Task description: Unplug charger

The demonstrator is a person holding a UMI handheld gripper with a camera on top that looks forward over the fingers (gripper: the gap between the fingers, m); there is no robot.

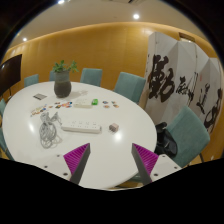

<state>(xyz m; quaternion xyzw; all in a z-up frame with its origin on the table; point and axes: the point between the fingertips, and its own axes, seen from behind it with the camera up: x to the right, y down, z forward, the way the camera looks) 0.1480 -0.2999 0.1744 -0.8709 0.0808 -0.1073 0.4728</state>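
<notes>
A white power strip [82, 127] lies on the round white table [120, 105], well beyond my fingers. To its left sits a white charger [49, 126] with a tangled white cable [47, 139] running toward the table's near edge. My gripper [111, 160] hovers over the table's near edge, open, with nothing between its magenta pads [76, 157]. The strip and charger are ahead and to the left of the fingers, and I cannot tell whether the charger is plugged into the strip.
A potted plant [63, 79] stands at the table's far side. Small items [88, 102] lie mid-table and a small round thing [113, 126] sits right of the strip. Teal chairs [186, 128] ring the table. A calligraphy folding screen [178, 80] stands at the right.
</notes>
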